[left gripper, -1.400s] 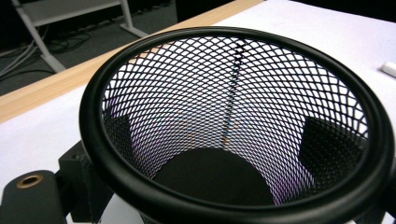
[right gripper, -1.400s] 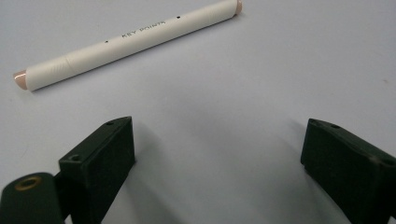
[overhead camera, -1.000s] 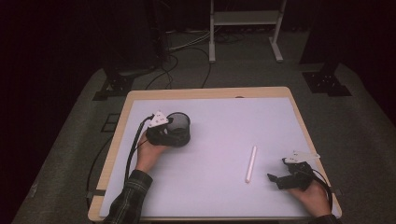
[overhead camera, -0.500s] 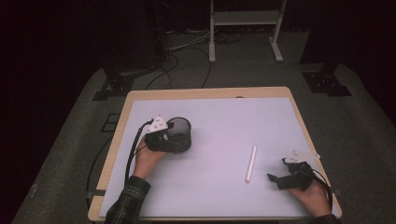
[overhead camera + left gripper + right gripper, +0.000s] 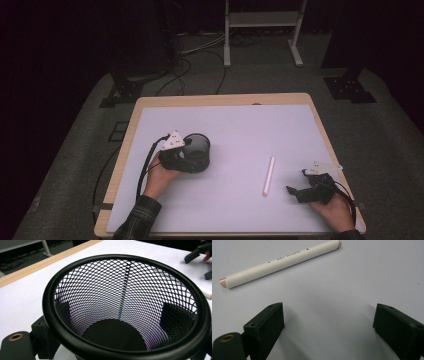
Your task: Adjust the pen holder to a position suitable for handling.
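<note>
Black mesh cup (image 5: 196, 151), lying at about 9 o'clock on the white table (image 5: 240, 130), its open mouth toward the left gripper (image 5: 182, 159). In the left gripper view the cup's interior (image 5: 117, 322) is bare down to its dark base, with both jaws pressed against the outside of its wall. White pen (image 5: 269, 175) lies flat at about 4 o'clock. The right gripper (image 5: 300, 192), just beside the pen, has its jaws spread, nothing between them.

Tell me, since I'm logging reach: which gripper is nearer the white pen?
Right. The right gripper sits open just beside the white pen; the left gripper, holding the mesh cup, is farther.
</note>
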`<state>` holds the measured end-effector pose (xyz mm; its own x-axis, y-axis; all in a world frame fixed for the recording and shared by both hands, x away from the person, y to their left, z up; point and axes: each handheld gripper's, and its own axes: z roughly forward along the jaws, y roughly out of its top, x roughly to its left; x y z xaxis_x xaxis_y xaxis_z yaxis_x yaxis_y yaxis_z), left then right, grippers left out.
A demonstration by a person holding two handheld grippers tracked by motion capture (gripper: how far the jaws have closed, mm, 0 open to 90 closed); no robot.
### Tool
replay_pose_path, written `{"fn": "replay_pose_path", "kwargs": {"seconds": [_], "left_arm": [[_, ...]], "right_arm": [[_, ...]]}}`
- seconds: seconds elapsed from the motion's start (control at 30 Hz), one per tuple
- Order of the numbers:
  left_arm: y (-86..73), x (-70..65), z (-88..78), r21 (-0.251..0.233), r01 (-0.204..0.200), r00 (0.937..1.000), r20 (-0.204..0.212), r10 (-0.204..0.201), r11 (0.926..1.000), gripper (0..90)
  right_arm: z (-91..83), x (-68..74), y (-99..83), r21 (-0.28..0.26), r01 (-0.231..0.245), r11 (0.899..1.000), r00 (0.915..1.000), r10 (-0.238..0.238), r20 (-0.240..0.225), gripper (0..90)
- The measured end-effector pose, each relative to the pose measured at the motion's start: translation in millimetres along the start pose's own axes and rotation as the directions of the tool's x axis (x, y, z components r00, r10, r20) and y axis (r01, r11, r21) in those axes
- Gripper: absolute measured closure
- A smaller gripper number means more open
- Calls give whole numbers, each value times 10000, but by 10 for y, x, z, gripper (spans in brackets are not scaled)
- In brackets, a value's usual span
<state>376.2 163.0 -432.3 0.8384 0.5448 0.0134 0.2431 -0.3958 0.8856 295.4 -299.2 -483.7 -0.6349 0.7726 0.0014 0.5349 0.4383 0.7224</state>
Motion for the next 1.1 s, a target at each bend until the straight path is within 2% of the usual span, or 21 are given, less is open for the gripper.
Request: {"fn": "replay_pose_path", "kwargs": {"seconds": [0.5, 0.7, 1.1], "left_arm": [[60, -187, 133, -124, -268, 9977, 613, 275, 9996, 94], [96, -258, 223, -217, -342, 9953, 899, 360, 9992, 93], [140, -418, 447, -105, -593, 9888, 1369, 601, 9982, 93]], "right_arm": [[0, 0, 0, 3, 2, 10000, 10000, -2, -1, 90], [0, -1, 0, 1, 8, 10000, 10000, -8, -1, 89], [0, 0, 0, 10, -11, 10000, 10000, 11, -8, 90]]}}
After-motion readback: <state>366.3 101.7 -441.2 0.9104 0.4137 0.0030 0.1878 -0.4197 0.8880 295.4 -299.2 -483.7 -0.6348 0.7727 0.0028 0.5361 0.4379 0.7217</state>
